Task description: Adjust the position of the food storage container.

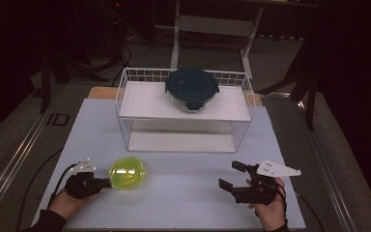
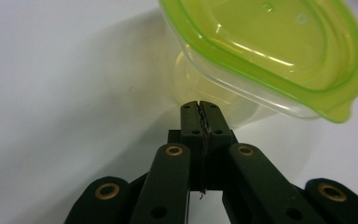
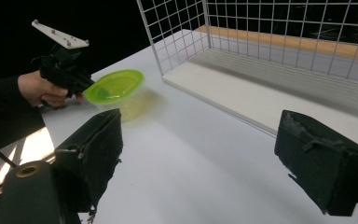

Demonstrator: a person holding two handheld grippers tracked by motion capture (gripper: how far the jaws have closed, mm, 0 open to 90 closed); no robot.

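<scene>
A: High view: the left gripper, jaws pressed together, touches the green tub at the table's near left.

B: The right gripper waits released. Next, the left must open to grasp the tub.

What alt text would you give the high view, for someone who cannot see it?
A person's left gripper reaches a green-lidded tub on a white table, while the right gripper hangs open. Behind stands a wire rack bearing a dark-lidded glass container.
</scene>
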